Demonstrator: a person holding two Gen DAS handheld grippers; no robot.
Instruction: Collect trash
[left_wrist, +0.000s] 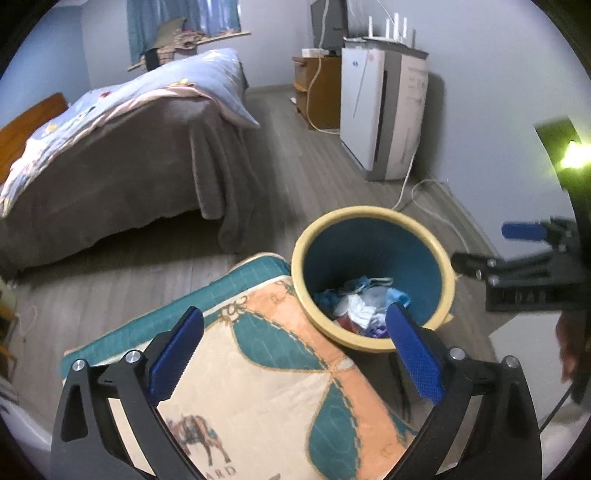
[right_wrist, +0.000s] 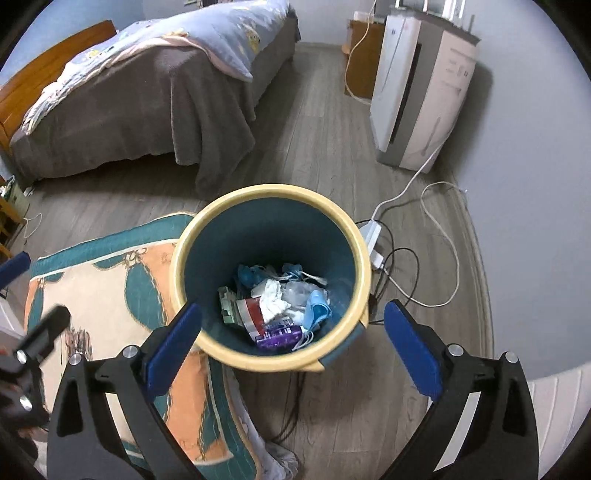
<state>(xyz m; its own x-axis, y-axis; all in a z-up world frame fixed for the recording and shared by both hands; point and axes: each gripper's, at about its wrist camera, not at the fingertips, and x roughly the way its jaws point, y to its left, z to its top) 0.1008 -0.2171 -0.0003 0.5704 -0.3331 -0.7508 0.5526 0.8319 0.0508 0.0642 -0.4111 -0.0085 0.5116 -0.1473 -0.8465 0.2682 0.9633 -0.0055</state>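
Observation:
A round teal bin with a cream rim (right_wrist: 218, 206) stands on the wood floor; it also shows in the left wrist view (left_wrist: 314, 229). Trash lies in its bottom (right_wrist: 277, 302): white tissue, blue masks, a red and white wrapper, a purple packet. My right gripper (right_wrist: 291, 339) is open and empty, just above the bin's near rim. My left gripper (left_wrist: 295, 347) is open and empty above a folded patterned quilt (left_wrist: 258, 387), left of the bin. The right gripper's blue finger (left_wrist: 522, 230) shows at the right edge of the left wrist view.
A bed with a brown blanket (right_wrist: 140, 103) fills the far left. A white air purifier (right_wrist: 417, 92) stands by the right wall, with cables and a power strip (right_wrist: 373, 236) on the floor beside the bin. A wooden nightstand (left_wrist: 317, 92) is at the back.

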